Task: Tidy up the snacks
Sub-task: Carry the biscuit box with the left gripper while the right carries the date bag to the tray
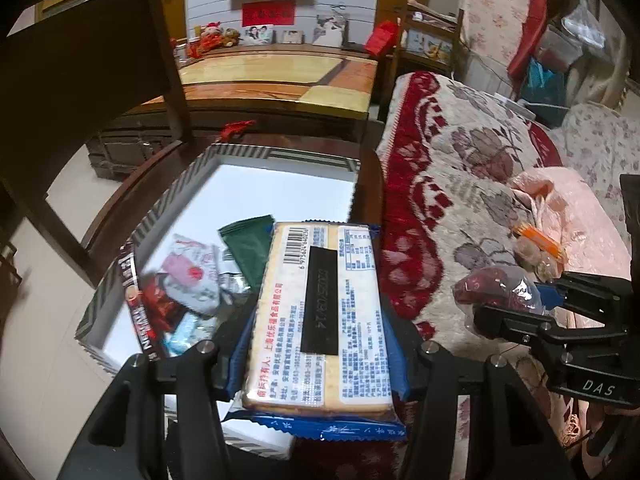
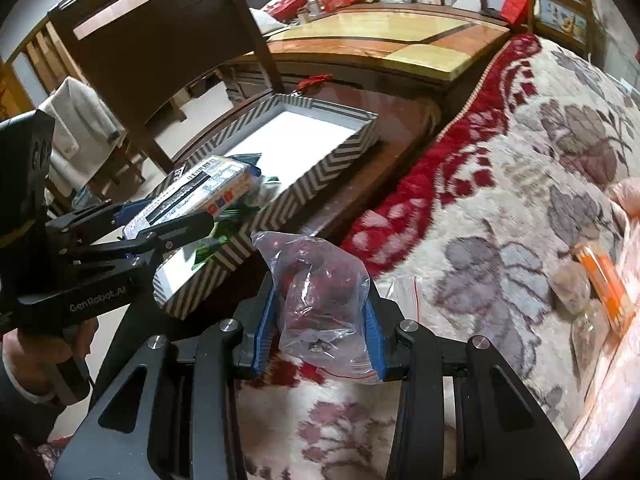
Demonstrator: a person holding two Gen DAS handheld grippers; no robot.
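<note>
**Biscuits over the tray, dates in my other grip**

From my left gripper's camera, my left gripper (image 1: 318, 344) pinches a biscuit packet (image 1: 320, 312) between its blue pads, back side up. I can read a barcode, red Chinese print along the left edge and a black strip stamped with a date code. The packet hangs above the near end of the striped tray (image 1: 176, 184), which sits on a dark wooden stool. Inside the tray lie a green sachet (image 1: 248, 252), a pink-and-white wrapper (image 1: 192, 276) and a dark stick lettered "NESCAFE" (image 1: 140, 312). At the right, my right gripper (image 1: 508, 304) shows "DAS" on its body and carries a clear bag of dark red fruit (image 1: 496, 288) over the flowered blanket (image 1: 460, 168).

From my right gripper's camera, its blue pads are closed on that bag of red fruit (image 2: 320, 304), held over the blanket beside the tray (image 2: 320, 172). My left gripper (image 2: 188, 216), marked "GenRobot.AI", holds the biscuit packet (image 2: 192, 192) over the tray's near end. An orange packet (image 2: 608, 284) lies on the blanket at the right.
</note>
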